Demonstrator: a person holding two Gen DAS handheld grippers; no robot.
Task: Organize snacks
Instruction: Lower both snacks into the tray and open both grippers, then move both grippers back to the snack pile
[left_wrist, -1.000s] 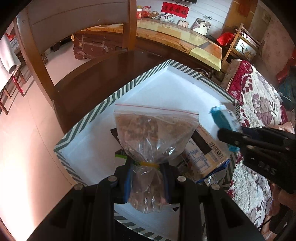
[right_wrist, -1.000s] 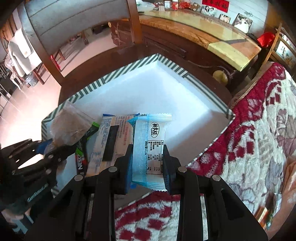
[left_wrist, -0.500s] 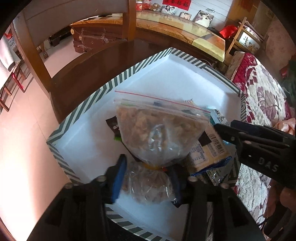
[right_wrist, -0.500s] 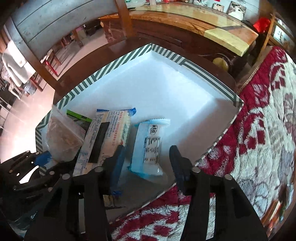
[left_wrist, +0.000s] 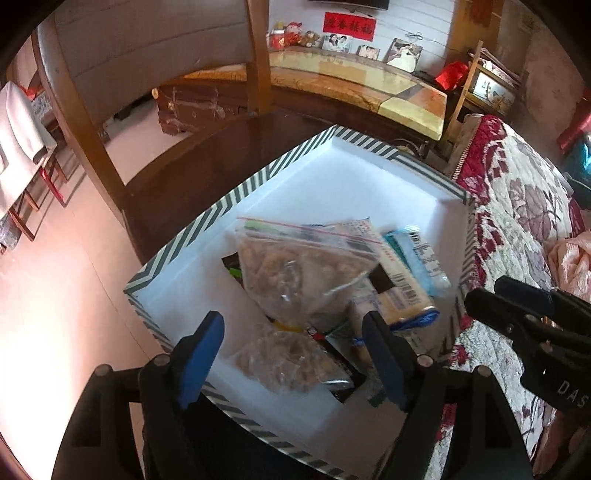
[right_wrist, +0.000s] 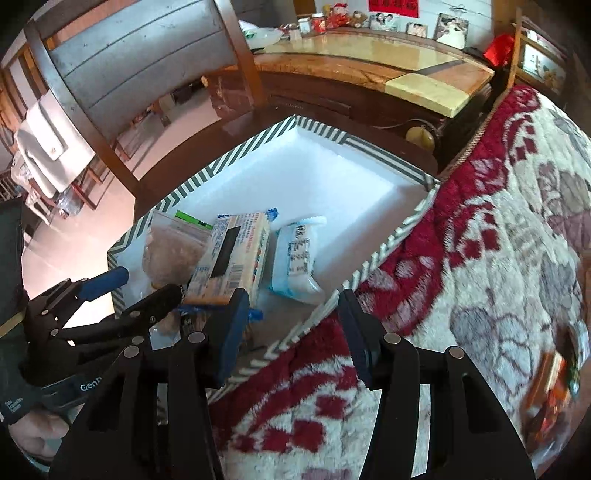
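Note:
A white box with a green-striped rim (left_wrist: 221, 206) (right_wrist: 236, 155) sits on a dark wooden table. In it lie a clear zip bag of brown snacks (left_wrist: 295, 273) (right_wrist: 170, 251), a yellow cracker pack (left_wrist: 399, 291) (right_wrist: 240, 254) and a light blue wrapped snack (left_wrist: 417, 254) (right_wrist: 299, 258). My left gripper (left_wrist: 291, 354) is open and empty, just above the bag's lower end. My right gripper (right_wrist: 291, 328) is open and empty over the box's near rim; it shows in the left wrist view (left_wrist: 517, 314).
A red and cream floral blanket (right_wrist: 480, 258) (left_wrist: 517, 206) lies right of the box. A wooden chair (left_wrist: 122, 66) stands behind the table. A long yellow-topped cabinet (right_wrist: 369, 55) runs along the back wall. Orange packets (right_wrist: 550, 384) lie on the blanket at far right.
Both grippers opened and pulled back. The left let go of the zip bag, the right let go of the blue snack; both now lie in the box.

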